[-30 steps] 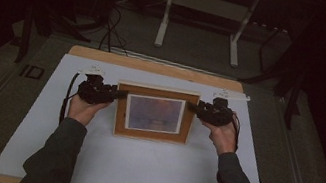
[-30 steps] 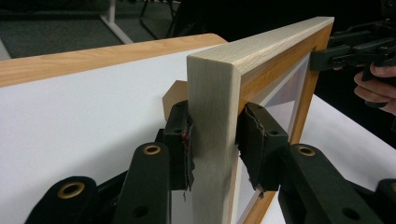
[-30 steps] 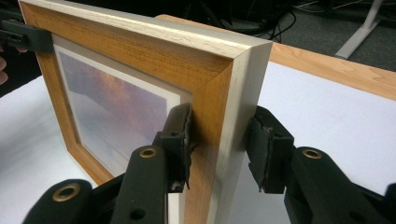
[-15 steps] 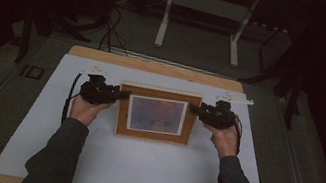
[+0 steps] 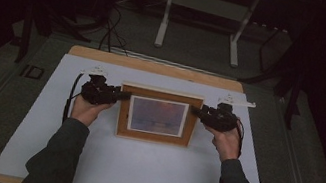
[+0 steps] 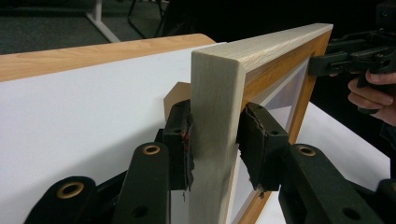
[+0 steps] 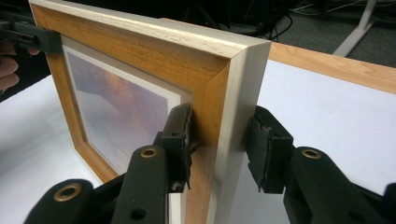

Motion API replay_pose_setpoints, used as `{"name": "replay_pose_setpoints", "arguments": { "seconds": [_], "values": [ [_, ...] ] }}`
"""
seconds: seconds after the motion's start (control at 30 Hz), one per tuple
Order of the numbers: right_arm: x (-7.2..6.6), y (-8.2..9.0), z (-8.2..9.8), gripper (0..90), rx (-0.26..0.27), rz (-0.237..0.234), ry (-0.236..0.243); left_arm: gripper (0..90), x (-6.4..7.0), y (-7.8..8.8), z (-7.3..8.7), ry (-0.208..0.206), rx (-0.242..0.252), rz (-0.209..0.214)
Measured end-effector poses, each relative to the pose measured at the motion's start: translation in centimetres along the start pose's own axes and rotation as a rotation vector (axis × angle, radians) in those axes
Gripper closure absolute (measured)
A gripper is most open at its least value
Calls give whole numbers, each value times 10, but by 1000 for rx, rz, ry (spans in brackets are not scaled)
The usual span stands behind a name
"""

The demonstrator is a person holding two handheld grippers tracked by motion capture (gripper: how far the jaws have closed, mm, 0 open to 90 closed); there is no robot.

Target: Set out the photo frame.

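We hold the rectangular wooden picture frame (image 5: 157, 116) with its sunset print upright over the middle of the white sheet (image 5: 137, 168) covering the table. Our left gripper (image 6: 214, 140) clamps the frame's left side rail; our right gripper (image 7: 219, 144) pinches the right rail, its outer pad looking slightly off the wood. We judge the frame stiff and fairly light, its glazing fragile, so the rails are the places to grip. No containers are present.
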State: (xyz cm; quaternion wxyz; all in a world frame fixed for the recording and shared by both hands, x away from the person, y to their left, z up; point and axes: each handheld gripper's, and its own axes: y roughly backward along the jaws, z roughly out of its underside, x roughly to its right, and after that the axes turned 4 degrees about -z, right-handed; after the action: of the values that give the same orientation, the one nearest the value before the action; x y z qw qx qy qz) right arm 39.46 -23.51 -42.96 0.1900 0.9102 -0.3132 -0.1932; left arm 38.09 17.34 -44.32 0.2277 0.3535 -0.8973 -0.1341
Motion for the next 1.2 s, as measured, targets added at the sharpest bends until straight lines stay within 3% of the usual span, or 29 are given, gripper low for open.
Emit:
{"name": "replay_pose_setpoints", "arguments": {
  "seconds": [1.2],
  "values": [
    [0, 5, 4, 627, 10, -14, -2, 656, 1, -1, 2, 22, 1, 25]
  ]
}}
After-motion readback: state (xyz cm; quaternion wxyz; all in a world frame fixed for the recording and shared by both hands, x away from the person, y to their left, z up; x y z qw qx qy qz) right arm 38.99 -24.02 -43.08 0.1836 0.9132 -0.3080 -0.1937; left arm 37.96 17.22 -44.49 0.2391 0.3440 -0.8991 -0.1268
